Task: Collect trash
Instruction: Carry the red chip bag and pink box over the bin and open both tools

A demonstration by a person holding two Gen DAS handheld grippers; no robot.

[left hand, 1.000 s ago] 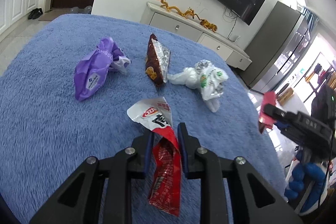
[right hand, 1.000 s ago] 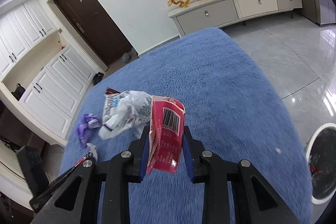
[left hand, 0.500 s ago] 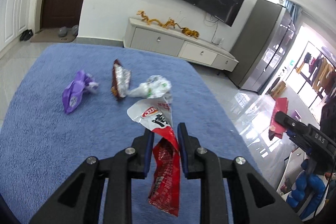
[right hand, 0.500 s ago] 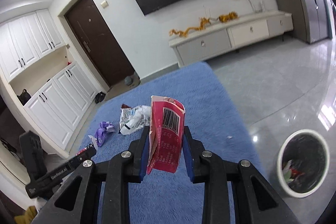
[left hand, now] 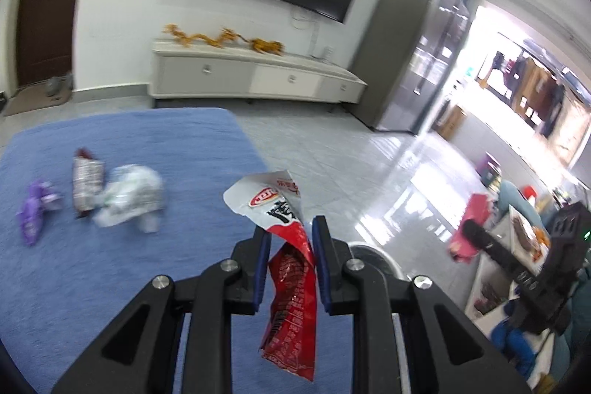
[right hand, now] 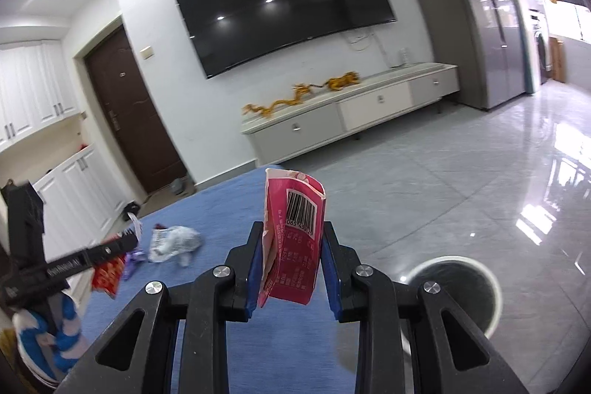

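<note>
Gripping red wrapper (left hand: 291, 287), pink packet (right hand: 291, 239); bin (right hand: 476, 287) below.

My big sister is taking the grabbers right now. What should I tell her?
Left gripper: shut on the red and white wrapper, held in the air.
Right gripper: shut on the pink packet, close to the trash bin on the tiled floor.
Done: both pieces are picked up off the blue rug.
Left: drop both in the bin, then fetch the purple wrapper, the brown snack bag and the white plastic bag lying on the rug.
</note>
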